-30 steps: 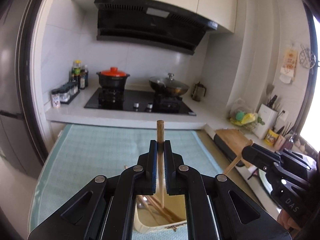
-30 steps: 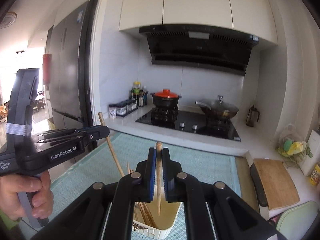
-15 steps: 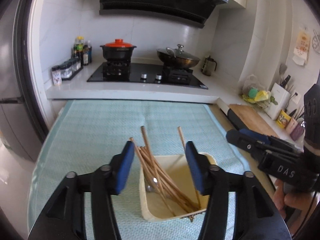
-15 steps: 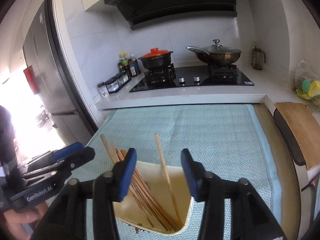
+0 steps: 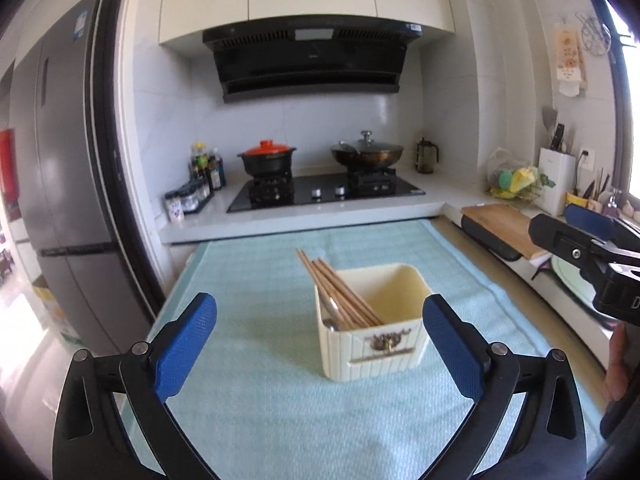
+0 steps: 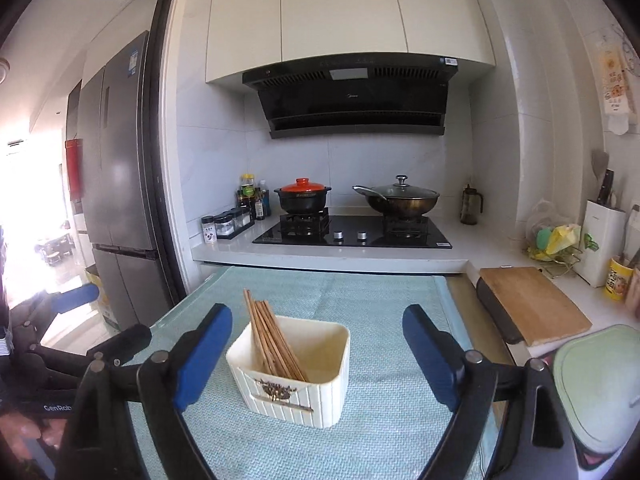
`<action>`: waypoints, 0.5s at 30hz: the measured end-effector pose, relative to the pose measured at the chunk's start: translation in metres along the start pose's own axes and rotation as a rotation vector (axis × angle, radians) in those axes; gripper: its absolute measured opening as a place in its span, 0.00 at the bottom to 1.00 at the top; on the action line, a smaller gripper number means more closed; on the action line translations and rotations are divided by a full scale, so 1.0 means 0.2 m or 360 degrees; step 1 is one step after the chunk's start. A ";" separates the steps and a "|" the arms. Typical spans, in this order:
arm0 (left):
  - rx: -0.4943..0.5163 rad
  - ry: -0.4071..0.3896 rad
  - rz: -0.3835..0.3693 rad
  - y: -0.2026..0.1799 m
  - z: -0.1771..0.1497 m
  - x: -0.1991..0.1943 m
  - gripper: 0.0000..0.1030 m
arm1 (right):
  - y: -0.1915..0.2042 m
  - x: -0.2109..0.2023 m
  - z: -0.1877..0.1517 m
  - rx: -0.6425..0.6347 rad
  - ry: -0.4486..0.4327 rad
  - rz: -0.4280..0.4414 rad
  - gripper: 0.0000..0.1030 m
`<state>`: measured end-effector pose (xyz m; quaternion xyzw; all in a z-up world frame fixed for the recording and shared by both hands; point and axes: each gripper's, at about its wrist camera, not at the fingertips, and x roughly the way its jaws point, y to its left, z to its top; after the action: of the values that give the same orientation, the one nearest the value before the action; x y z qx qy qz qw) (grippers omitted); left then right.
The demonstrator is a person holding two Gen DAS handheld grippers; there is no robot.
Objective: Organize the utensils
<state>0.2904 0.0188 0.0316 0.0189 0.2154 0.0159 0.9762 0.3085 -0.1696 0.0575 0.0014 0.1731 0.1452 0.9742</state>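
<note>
Left wrist view: cream ribbed holder (image 5: 374, 326), square with rounded corners, metal ornament on its front, stands mid-table on the pale green mat (image 5: 260, 400). Brown wooden chopsticks (image 5: 336, 290) lean in a bundle toward its far-left corner; a spoon (image 5: 333, 312) lies beside them inside. Left gripper (image 5: 320, 342) jaws opening, wide, nothing between the pads.

Right wrist view: same holder (image 6: 294, 368), chopsticks (image 6: 272, 340) fanned against its left wall. Right gripper (image 6: 318, 354) jaws opening, gripping nothing.
</note>
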 end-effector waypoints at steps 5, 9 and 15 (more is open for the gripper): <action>-0.0033 0.0012 0.0161 0.04 -0.10 -0.10 1.00 | 0.02 -0.14 -0.12 0.0074 0.0018 -0.0008 1.00; -0.0103 0.0083 0.0118 0.08 -0.13 -0.15 1.00 | 0.03 -0.19 -0.17 0.0135 0.0061 0.0000 1.00; -0.0097 0.0099 0.0115 0.09 -0.15 -0.26 1.00 | 0.14 -0.26 -0.20 0.0046 0.0114 0.0000 1.00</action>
<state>0.2302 0.0362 0.0278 -0.0036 0.2442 0.0582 0.9680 0.2400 -0.1599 0.0388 0.0104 0.2101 0.1426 0.9672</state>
